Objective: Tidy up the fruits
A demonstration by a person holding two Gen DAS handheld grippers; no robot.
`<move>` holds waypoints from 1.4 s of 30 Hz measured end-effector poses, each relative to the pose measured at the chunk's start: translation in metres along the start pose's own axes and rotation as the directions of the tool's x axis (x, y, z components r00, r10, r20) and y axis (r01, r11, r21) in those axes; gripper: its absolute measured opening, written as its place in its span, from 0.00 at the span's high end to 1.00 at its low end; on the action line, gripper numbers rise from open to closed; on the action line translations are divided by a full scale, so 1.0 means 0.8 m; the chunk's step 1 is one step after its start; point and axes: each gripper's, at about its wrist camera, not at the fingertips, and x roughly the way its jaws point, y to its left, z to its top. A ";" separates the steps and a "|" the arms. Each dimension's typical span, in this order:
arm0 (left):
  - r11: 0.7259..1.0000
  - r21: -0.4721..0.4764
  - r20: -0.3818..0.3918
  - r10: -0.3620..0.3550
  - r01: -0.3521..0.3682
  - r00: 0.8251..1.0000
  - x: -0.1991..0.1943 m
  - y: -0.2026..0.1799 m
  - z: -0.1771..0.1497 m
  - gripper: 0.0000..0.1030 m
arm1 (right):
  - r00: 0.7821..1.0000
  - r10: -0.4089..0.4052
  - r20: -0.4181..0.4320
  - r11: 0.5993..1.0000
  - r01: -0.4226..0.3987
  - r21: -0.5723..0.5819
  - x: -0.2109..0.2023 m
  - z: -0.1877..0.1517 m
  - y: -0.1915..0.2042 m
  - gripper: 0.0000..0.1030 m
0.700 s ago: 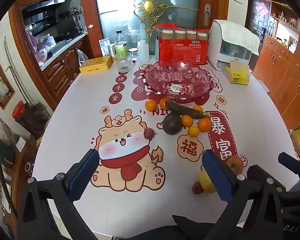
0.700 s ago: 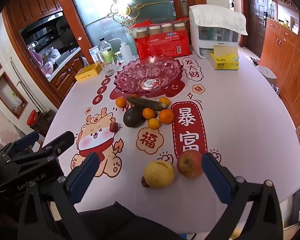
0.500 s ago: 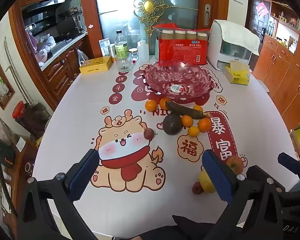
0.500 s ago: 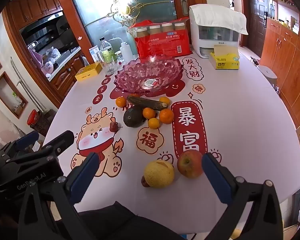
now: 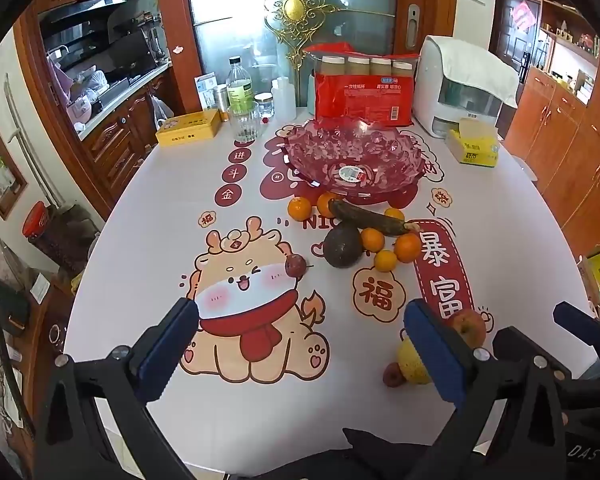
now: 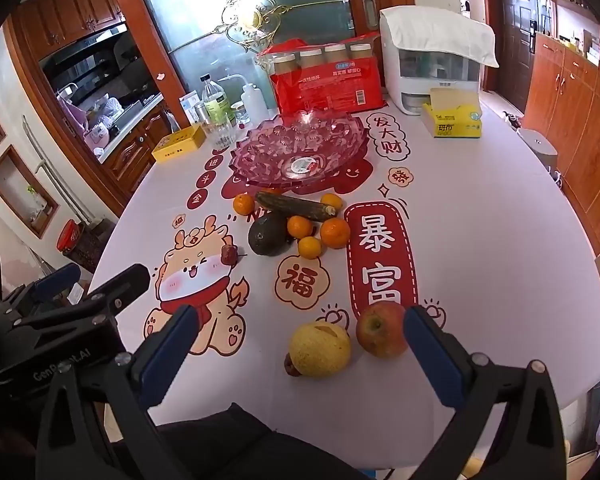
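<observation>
A table with a festive printed cloth fills both views, and all the fruit lies loose on it. Far across the table stands a pink glass bowl, holding nothing but a sticker at its bottom. Just in front of the bowl sits a cluster: several oranges, a dark avocado, and a long dark fruit, perhaps an overripe banana, lying across the group. A small dark red fruit rests apart to the left, on the cartoon dragon print. Near the table's front edge sit a yellow pear and a red apple, side by side, with a small reddish fruit touching the pear. The left gripper hangs over the dragon print, jaws spread wide, grasping nothing. The right gripper is also spread wide and empty, held near the front edge with the pear and apple lying between its blue pads. By the look of it, the task has barely begun: no fruit is in the bowl, and every piece remains to be moved.
</observation>
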 end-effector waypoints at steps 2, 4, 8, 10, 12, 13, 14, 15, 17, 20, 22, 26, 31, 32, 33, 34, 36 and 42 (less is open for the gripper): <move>1.000 0.001 0.000 -0.001 0.001 1.000 0.000 0.000 0.000 0.01 | 1.000 0.001 0.000 1.000 -0.001 0.002 0.000 0.000 -0.001 0.01; 1.000 0.000 -0.001 -0.001 0.001 1.000 0.001 0.000 0.000 0.01 | 1.000 0.002 -0.002 1.000 -0.002 0.001 0.000 0.000 -0.001 0.01; 1.000 -0.001 -0.004 0.000 0.000 1.000 0.001 0.000 0.000 0.01 | 1.000 0.000 0.002 1.000 0.000 0.000 0.000 0.000 -0.002 0.01; 1.000 -0.001 -0.003 0.000 0.000 1.000 0.001 0.001 0.001 0.01 | 1.000 0.001 0.008 1.000 -0.001 -0.007 0.001 -0.001 0.000 0.01; 1.000 -0.003 0.000 0.001 -0.001 1.000 0.003 0.001 0.002 0.01 | 1.000 -0.001 0.013 1.000 0.001 -0.014 0.003 -0.002 0.001 0.01; 1.000 -0.003 0.002 0.001 -0.001 1.000 0.003 0.001 0.002 0.01 | 1.000 0.000 0.014 1.000 0.001 -0.016 0.001 0.001 -0.001 0.01; 1.000 -0.003 0.000 0.000 0.000 1.000 0.004 0.000 0.003 0.01 | 1.000 0.001 0.016 1.000 0.000 -0.017 -0.002 0.002 -0.001 0.01; 1.000 -0.003 0.000 0.000 0.000 1.000 0.004 0.000 0.004 0.01 | 1.000 0.000 0.015 1.000 0.000 -0.015 -0.001 0.002 -0.002 0.01; 1.000 -0.002 0.000 0.001 -0.001 1.000 0.004 0.000 0.004 0.01 | 1.000 -0.001 0.015 1.000 0.001 -0.015 -0.001 0.002 -0.002 0.01; 1.000 0.000 0.003 0.005 -0.005 1.000 0.004 0.000 0.004 0.01 | 1.000 -0.002 0.024 1.000 0.002 -0.016 -0.003 0.001 -0.001 0.01; 1.000 0.002 0.006 0.008 -0.008 1.000 0.005 0.000 0.006 0.01 | 1.000 -0.001 0.025 1.000 0.001 -0.015 -0.004 0.001 0.001 0.01; 1.000 0.006 0.014 0.012 -0.012 1.000 0.001 -0.002 0.009 0.01 | 1.000 0.003 0.030 1.000 -0.002 -0.016 -0.005 0.002 -0.001 0.01; 1.000 0.022 0.025 0.018 -0.019 1.000 -0.013 -0.005 0.003 0.01 | 0.999 -0.002 0.049 1.000 0.003 -0.020 -0.013 0.002 -0.001 0.01; 0.999 0.027 0.025 0.018 -0.019 1.000 -0.014 -0.005 0.003 0.01 | 0.999 -0.003 0.051 1.000 0.003 -0.016 -0.015 0.002 -0.003 0.01; 0.999 0.032 0.023 0.019 -0.020 1.000 -0.015 -0.005 0.003 0.01 | 0.999 -0.002 0.052 1.000 0.003 -0.014 -0.013 0.001 -0.005 0.01; 0.999 0.039 0.021 0.021 -0.022 1.000 -0.015 -0.007 0.003 0.01 | 0.999 -0.002 0.054 1.000 0.003 -0.010 -0.014 0.000 -0.006 0.01; 0.998 0.051 0.019 0.021 -0.021 1.000 -0.016 -0.009 0.002 0.01 | 0.998 -0.003 0.056 1.000 0.003 -0.007 -0.013 -0.001 -0.008 0.01; 0.996 0.084 0.021 0.002 -0.004 1.000 -0.016 -0.019 -0.003 0.01 | 0.997 -0.012 0.083 1.000 0.013 -0.013 -0.019 -0.004 -0.012 0.01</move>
